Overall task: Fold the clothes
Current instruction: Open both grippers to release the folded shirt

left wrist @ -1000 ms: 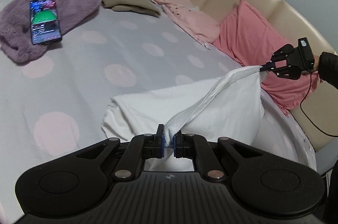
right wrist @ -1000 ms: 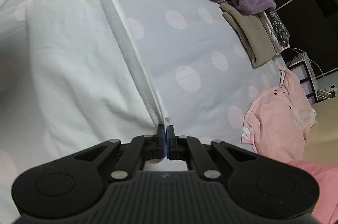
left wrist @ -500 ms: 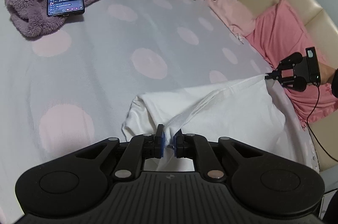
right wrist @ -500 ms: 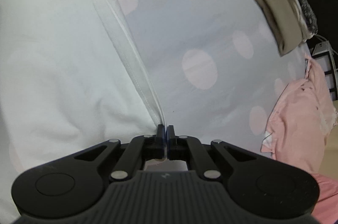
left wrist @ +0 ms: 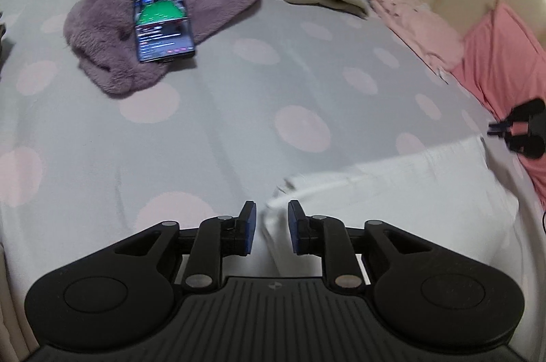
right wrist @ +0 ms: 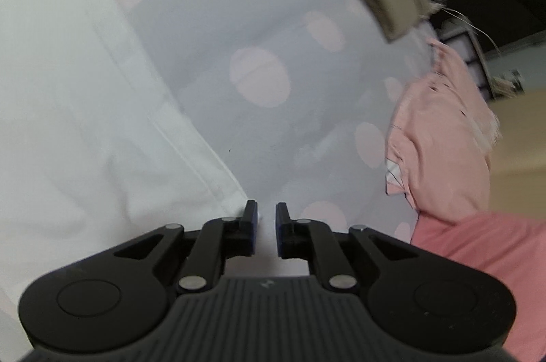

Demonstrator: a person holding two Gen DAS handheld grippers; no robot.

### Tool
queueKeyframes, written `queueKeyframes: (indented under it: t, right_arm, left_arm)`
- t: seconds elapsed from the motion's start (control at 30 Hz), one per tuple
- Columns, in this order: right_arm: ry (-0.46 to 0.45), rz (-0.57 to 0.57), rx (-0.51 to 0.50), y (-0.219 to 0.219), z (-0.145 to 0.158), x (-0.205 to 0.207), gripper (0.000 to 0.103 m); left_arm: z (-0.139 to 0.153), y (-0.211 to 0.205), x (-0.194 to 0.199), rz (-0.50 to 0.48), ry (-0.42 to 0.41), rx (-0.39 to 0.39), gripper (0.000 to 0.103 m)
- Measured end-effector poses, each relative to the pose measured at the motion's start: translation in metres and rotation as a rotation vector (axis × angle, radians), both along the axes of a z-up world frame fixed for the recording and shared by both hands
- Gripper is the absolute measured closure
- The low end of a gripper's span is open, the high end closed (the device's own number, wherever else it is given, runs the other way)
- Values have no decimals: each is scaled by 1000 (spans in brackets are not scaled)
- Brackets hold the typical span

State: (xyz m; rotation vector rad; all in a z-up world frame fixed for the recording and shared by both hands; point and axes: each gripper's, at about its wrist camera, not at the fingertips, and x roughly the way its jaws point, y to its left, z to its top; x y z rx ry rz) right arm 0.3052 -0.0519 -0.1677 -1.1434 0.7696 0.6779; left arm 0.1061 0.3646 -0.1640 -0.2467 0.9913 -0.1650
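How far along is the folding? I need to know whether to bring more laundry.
Done: the white garment lies folded over on the dotted bedspread. In hand: the left gripper and right gripper are opening, pads off the cloth. Left: the pink garment lies crumpled; possibly more folds on the white one.

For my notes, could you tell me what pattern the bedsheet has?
Pale grey bedsheet with large, soft pink dots, clearest in the left wrist view.

phone (left wrist: 163,20) screen text blurred, white garment (right wrist: 85,123) cut off at left edge, right gripper (left wrist: 501,129) smeared
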Motion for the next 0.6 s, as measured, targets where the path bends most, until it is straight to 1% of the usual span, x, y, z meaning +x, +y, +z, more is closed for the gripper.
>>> queueKeyframes:
  t: [0.03, 0.07, 0.17, 0.23, 0.3, 0.37, 0.43, 0.5, 0.6]
  right_arm:
    - [4, -22, 32, -5, 3, -5, 91]
    - [11, -46, 66, -10, 5, -9, 88]
    - [86, -155, 195, -23, 8, -17, 82]
    - [133, -246, 283, -35, 5, -12, 81]
    - [164, -354, 375, -50, 1, -2, 73]
    - [196, -446, 457, -61, -6, 4, 70]
    - [210, -501, 493, -64, -15, 12, 70]
    - [216, -532, 514, -63, -21, 16, 70]
    - [211, -540, 537, -57, -25, 17, 69]
  left_arm:
    - [1, -4, -3, -12, -4, 1, 80]
    - [-1, -6, -5, -23, -3, -6, 78]
    - [-11, -12, -7, -42, 15, -28, 75]
    - [-16, -10, -5, -34, 30, -33, 75]
    - [-20, -8, -3, -22, 43, -40, 75]
    - [-25, -6, 0, -11, 58, -51, 75]
    - [-29, -3, 2, -1, 72, -69, 75]
    - [-31, -1, 2, 1, 78, -75, 75]
    - [-33, -1, 4, -4, 87, -73, 74]
